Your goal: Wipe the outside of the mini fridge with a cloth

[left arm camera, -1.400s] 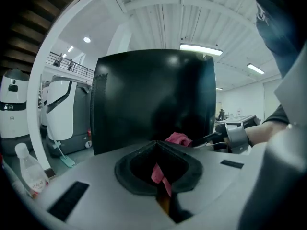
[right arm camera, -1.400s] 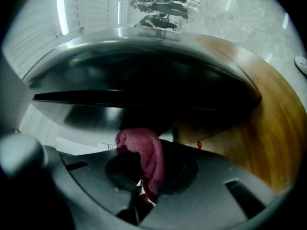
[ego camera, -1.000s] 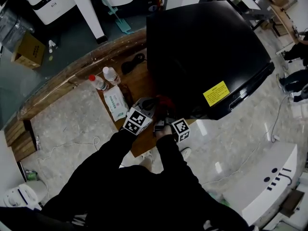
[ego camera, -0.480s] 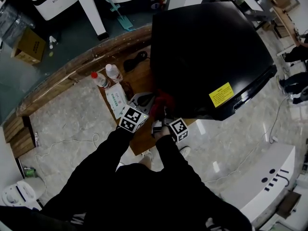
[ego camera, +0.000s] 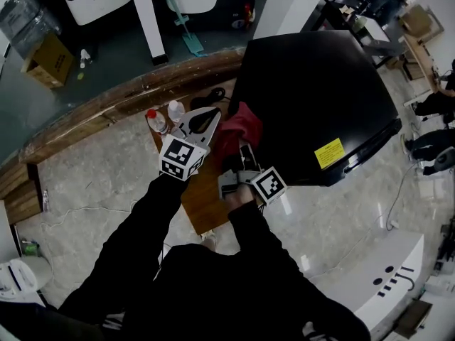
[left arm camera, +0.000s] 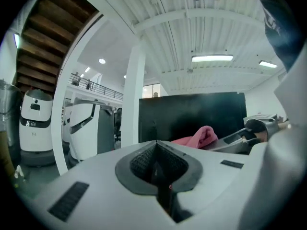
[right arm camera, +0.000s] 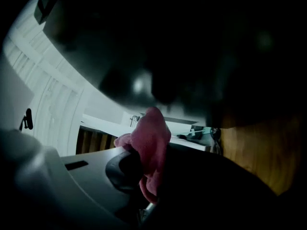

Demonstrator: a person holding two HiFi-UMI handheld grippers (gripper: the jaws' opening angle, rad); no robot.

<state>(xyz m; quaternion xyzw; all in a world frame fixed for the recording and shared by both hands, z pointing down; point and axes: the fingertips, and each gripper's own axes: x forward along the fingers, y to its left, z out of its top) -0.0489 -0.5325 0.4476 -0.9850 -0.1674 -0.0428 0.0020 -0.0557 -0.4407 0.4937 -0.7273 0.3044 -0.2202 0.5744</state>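
Note:
The black mini fridge (ego camera: 313,98) stands on a low wooden platform (ego camera: 202,201); its dark side fills the top of the right gripper view (right arm camera: 192,47). My right gripper (ego camera: 245,153) is shut on a pink cloth (ego camera: 238,128), which bunches against the fridge's near-left side. In the right gripper view the cloth (right arm camera: 149,138) sticks up between the jaws of my right gripper (right arm camera: 144,164). My left gripper (ego camera: 205,118) is held just left of the cloth, shut with nothing in it (left arm camera: 156,145). From it I see the cloth (left arm camera: 197,137) in front of the fridge (left arm camera: 192,114).
Two plastic bottles (ego camera: 153,119) (ego camera: 175,110) stand on the platform left of my left gripper. A black cable (ego camera: 212,93) lies behind them. A curved wooden ledge (ego camera: 99,116) runs to the left. A white counter (ego camera: 384,275) is at lower right, a cardboard box (ego camera: 48,55) at upper left.
Both grippers have moved up and away from me toward the fridge's left side. The cloth has risen with the right gripper and now shows much larger against the fridge.

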